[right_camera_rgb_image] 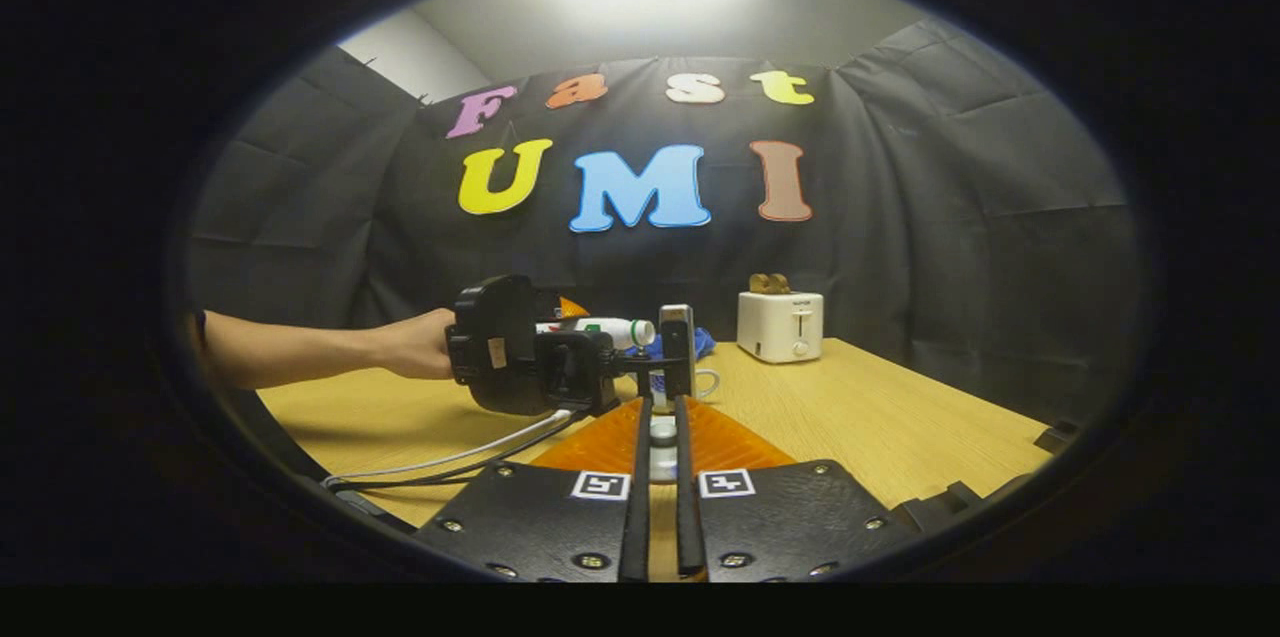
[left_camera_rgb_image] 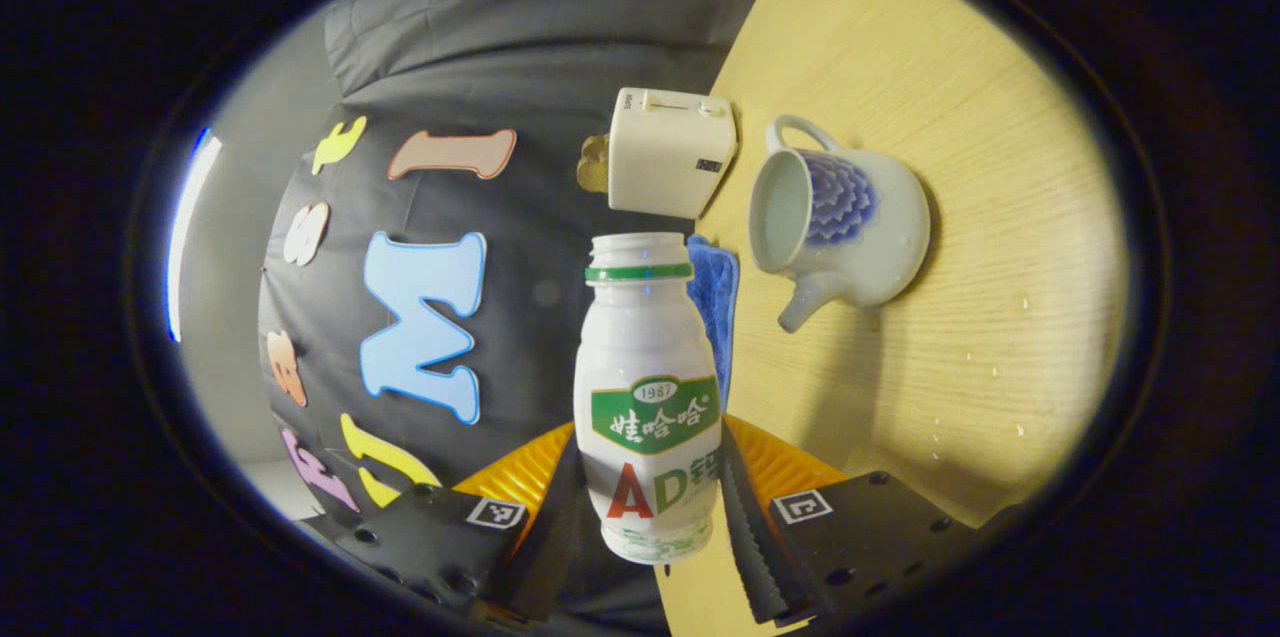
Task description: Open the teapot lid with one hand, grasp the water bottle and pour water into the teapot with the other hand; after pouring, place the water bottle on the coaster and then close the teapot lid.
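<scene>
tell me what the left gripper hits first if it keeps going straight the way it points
Probably the blue cloth just past the water bottle it grips, then the white toaster. The open teapot sits off to one side. Depth is unclear.

In the left gripper view the left gripper (left_camera_rgb_image: 648, 507) is pressing both fingers against the sides of the water bottle (left_camera_rgb_image: 648, 397), one finger on each flank of its lower body, and is tipping it sideways so its open mouth is pointing toward the teapot (left_camera_rgb_image: 840, 222). In the right gripper view that same gripper is hanging above the teapot, held by a hand (right_camera_rgb_image: 415, 345) with a bare forearm reaching in level from the side. The right gripper (right_camera_rgb_image: 662, 432) is keeping its fingers nearly together around a small pale object, unclear, just in front of the teapot.
</scene>
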`<state>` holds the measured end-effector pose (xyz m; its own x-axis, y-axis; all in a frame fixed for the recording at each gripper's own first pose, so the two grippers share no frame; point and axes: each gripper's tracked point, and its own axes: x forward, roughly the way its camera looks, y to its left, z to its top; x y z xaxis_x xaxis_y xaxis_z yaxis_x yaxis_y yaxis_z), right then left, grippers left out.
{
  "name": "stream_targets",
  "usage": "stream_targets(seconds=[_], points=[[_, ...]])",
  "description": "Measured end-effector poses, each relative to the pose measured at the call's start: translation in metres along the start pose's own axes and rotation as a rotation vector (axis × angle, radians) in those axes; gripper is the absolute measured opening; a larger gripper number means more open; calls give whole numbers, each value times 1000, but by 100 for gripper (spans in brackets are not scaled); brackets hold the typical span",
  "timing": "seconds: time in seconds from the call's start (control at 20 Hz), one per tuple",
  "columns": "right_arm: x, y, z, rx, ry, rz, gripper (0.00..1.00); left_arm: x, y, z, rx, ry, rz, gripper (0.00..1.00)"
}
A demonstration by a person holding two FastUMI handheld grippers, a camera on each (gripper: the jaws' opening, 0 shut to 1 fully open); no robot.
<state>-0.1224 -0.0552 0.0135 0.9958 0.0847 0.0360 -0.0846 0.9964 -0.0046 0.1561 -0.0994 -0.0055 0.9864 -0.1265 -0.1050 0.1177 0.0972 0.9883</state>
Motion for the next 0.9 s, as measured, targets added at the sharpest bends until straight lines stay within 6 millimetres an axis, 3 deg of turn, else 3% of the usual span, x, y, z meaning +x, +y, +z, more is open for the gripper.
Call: stream_targets(seconds=[0.65,0.7,0.9], points=[[-2,-6,-4,25,1,1,11,6,6,7,187,-12,4,82],[-3,-5,-4,30,-2,6,11,5,7,7,196,-12,5,75],[-4,-9,-4,27,-7,2,11,6,7,8,231,-9,-1,75]])
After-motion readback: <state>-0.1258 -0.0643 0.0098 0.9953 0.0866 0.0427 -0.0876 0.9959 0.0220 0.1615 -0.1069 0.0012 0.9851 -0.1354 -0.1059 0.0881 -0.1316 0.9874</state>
